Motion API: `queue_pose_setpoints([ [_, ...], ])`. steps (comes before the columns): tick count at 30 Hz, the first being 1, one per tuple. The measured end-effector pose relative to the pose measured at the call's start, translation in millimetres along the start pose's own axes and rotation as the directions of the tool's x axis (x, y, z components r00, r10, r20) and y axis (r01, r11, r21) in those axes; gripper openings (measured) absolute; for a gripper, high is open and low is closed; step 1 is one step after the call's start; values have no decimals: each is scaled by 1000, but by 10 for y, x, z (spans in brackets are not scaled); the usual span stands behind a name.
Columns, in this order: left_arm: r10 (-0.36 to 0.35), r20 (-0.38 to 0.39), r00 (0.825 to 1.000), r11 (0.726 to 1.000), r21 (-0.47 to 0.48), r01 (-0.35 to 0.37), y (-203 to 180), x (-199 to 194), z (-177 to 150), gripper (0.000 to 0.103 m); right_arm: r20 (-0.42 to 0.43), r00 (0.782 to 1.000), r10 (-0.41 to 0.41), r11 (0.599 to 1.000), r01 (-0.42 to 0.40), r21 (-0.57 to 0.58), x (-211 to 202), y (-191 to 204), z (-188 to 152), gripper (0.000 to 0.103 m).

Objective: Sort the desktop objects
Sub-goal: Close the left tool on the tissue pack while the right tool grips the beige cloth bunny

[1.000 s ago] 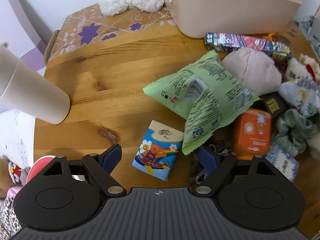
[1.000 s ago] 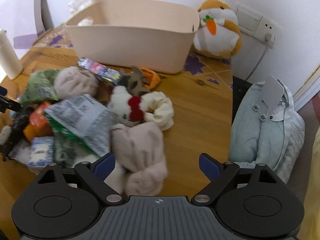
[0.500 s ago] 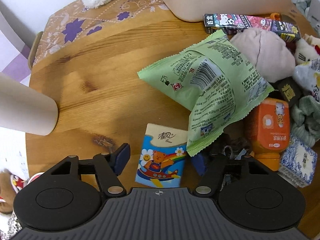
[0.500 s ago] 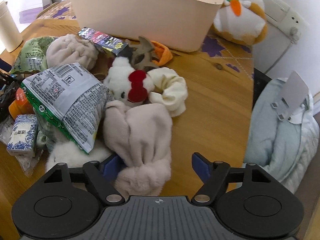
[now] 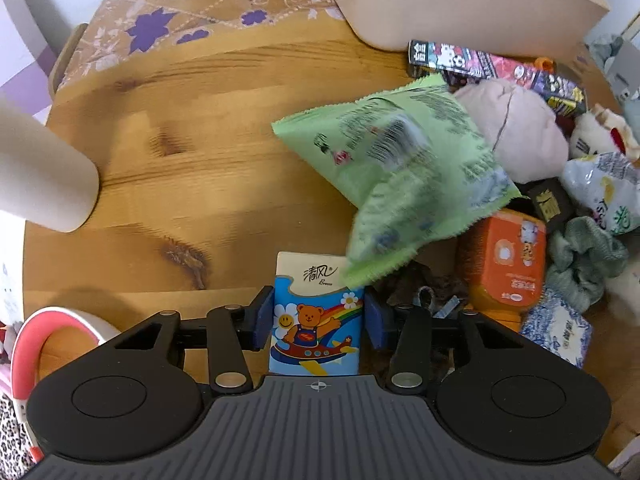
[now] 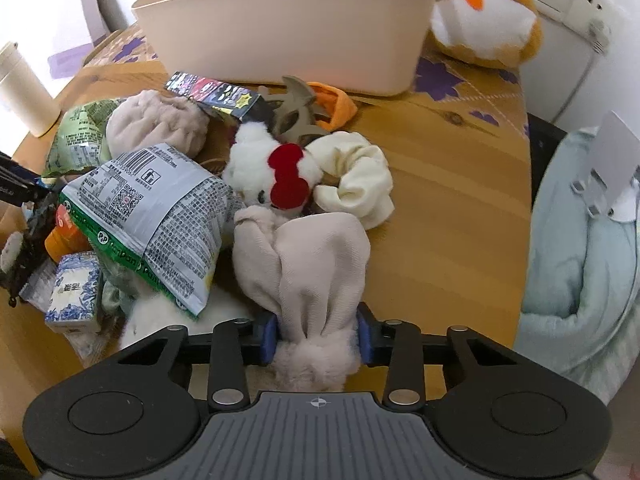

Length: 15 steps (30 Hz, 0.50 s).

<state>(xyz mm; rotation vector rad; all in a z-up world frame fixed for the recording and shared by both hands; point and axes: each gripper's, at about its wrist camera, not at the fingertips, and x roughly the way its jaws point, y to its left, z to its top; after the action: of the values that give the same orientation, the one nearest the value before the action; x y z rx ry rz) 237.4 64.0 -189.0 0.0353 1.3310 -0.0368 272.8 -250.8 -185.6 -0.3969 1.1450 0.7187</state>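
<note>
Tissues [image 5: 318,322] sit squeezed between my left gripper's [image 5: 319,319] blue pads, both pads pressing the pack's sides; it is the bear-and-rainbow pack, near the desk's [image 5: 208,152] front edge. A green bag [image 5: 400,184] overlaps the pack's far corner, blurred in my left view. Past it lie an orange pack [image 5: 506,260], a blue-patterned tissue pack [image 5: 558,330] and a pink hat [image 5: 516,128]. A beige cup [image 5: 40,176] stands at the desk's left edge. My right gripper [image 6: 318,334] is clamped on a beige sock [image 6: 308,256], pads pinching it just above its fluffy cuff, near the front edge. Beyond the sock I see a white plush [image 6: 276,172] with a red bow, touching a cream scrunchie [image 6: 356,176]. A grey bag [image 6: 156,216] lies left of the sock. The bin [image 6: 288,36] stands at the desk's far edge, a carrot plush [image 6: 484,20] beside it.
</note>
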Motion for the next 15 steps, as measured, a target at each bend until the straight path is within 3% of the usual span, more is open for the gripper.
queue_pose_setpoints([
  [7, 22, 39, 999, 999, -45, -20, 118, -235, -91, 47, 45, 999, -20, 1000, 19, 23, -239, -36, -56, 35],
  [12, -6, 151, 989, 999, -44, 12, 172, -596, -113, 47, 98, 994, -42, 999, 39, 33, -511, -75, -32, 35],
  [15, 13, 196, 981, 999, -35, -6, 157, -798, -46, 47, 142, 987, -81, 997, 78, 23, -661, -100, 24, 35],
])
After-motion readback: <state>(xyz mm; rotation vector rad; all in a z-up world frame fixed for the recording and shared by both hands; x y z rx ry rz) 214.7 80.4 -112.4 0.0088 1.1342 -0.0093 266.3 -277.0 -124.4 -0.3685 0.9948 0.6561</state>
